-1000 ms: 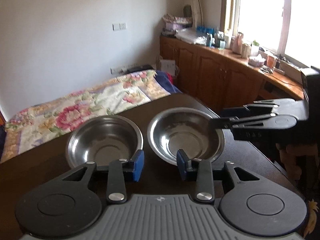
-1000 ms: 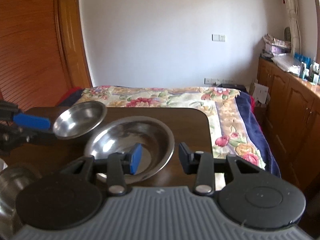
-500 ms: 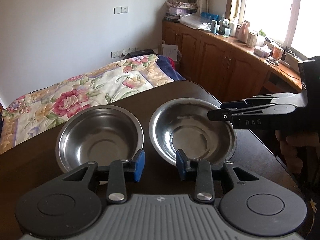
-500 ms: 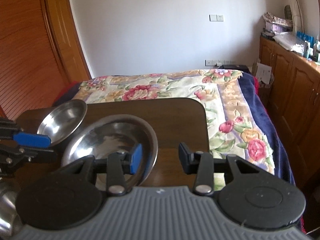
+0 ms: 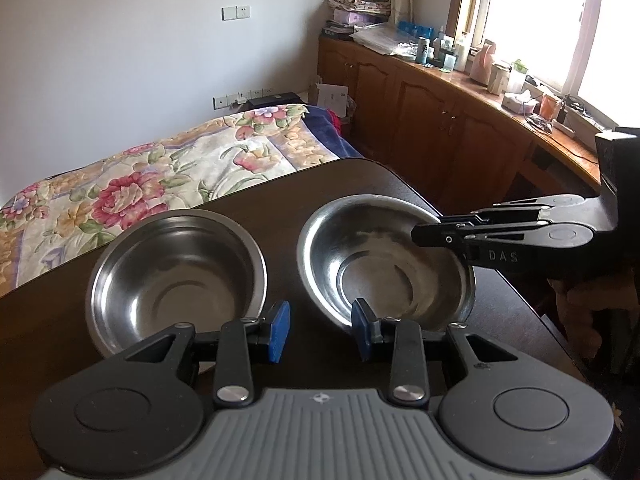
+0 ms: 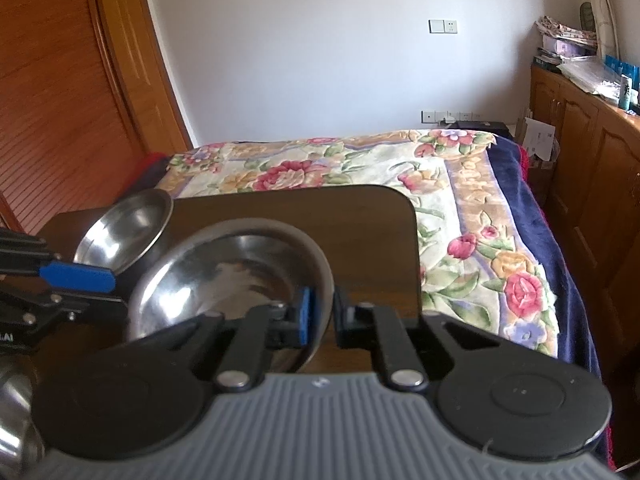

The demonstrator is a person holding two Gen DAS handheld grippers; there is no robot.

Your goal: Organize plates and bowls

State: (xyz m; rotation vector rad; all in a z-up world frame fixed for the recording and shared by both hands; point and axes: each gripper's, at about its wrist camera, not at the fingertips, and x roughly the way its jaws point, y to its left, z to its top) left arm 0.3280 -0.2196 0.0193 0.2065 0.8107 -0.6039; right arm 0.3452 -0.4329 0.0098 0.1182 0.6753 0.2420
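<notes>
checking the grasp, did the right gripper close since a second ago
Yes. The right gripper has just been closing inward and now pinches the near rim of the steel bowl on the table.

Two steel bowls sit side by side on the dark counter (image 5: 280, 208), the left bowl (image 5: 176, 280) and the right bowl (image 5: 384, 264). The left gripper (image 5: 320, 330) hangs just in front of the gap between them with its jaws apart and nothing in them. The right gripper (image 5: 420, 236) reaches in from the right, its jaws having just been closing on the right bowl's rim.
</notes>
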